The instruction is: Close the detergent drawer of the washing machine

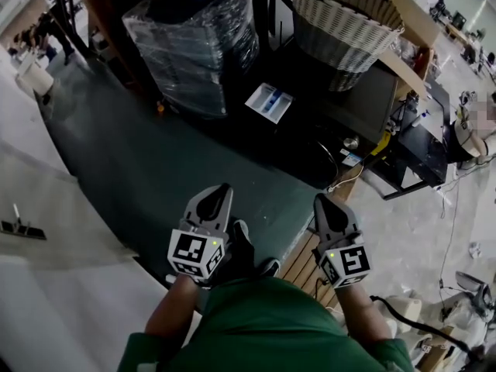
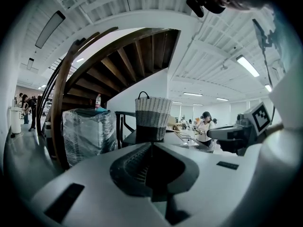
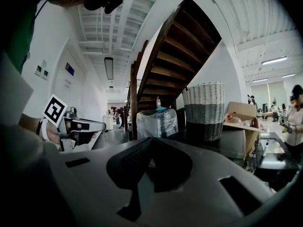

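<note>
Looking down, head view: the left hand-held gripper [image 1: 219, 194] and the right hand-held gripper [image 1: 324, 201] are side by side, low over the dark green floor [image 1: 132, 161] and pointing ahead.
Ahead, head view: a white-and-grey woven basket [image 1: 345, 22] stands on a dark desk [image 1: 364, 111]; left of it is a bulky stack wrapped in clear plastic film [image 1: 194, 45].
Left gripper view: the jaws are pressed together with nothing between them. The basket is straight ahead beneath a brown wooden staircase [image 2: 128, 56].
Right gripper view: the jaws meet at the tips and hold nothing. The basket is ahead to the right.
Detergent drawer: not visible in any view, and I cannot pick out the washing machine either.
Task stage: apparently the approach, with the drawer not yet reached.
Handling, judged: likely a light, stiff plastic tray on runners that needs no pinch. Pushing the middle of its front face with closed jaw tips should keep it from skewing or jamming.
</note>
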`<state>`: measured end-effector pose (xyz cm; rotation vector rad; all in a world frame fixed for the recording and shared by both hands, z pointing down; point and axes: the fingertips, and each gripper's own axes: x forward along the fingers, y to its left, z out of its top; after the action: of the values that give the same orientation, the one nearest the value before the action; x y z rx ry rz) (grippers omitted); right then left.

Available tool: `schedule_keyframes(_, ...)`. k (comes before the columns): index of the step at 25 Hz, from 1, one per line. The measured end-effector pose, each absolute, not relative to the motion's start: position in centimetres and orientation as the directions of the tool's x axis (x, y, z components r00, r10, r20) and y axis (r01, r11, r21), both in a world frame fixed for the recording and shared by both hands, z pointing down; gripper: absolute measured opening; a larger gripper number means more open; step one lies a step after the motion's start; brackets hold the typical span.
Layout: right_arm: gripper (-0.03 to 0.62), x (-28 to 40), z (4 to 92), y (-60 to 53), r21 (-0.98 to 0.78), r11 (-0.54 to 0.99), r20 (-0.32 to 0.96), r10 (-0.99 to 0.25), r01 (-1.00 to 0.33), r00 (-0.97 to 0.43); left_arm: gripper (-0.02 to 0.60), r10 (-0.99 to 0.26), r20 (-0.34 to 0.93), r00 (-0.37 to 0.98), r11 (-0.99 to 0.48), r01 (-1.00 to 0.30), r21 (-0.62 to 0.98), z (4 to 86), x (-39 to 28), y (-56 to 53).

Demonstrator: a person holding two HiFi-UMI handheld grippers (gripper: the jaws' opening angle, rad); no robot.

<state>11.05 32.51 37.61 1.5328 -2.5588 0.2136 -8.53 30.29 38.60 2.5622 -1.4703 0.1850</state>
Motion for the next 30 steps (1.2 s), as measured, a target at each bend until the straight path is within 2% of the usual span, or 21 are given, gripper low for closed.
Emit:
schedule_keyframes(12,0.023,10.0,37.2,21.2,-0.009,0.375,0.233,-0.901,-0.927,-0.366,0.029,-0.806,0.18,0.564,-0.547,-0.826,0.138,39.1,-10.3,16.6)
schedule_keyframes(16,0.023,8.0,37.3,18.5,0.008,0.354,0.303,-0.892,-0.935,-0.335,0.029,-0.802,0.174,0.572,-0.551,-0.82,0.156,39.3,-12.7,13.4)
schedule_keyframes(19,0.023,6.5,37.3,16.2,0.002,0.352,0.288,-0.897,-0.936,-0.336,0.029,-0.803,0.179,0.568,-0.542,-0.821,0.179,40.0,-14.6,11.3)
schedule_keyframes(23,0.023,4.6,37.7,14.3,0.021,0.361,0.339,-0.88,-0.932,-0.333,0.029,-0.802,0.191,0.566,-0.536,-0.823,0.191,41.2,-16.1,9.5)
schedule_keyframes(30,0.023,4.2,39.1,10.6,0.018,0.389,0.363,-0.861,-0.921,-0.356,0.029,-0.81,0.203,0.549,-0.52,-0.834,0.182,42.3,-16.0,6.5)
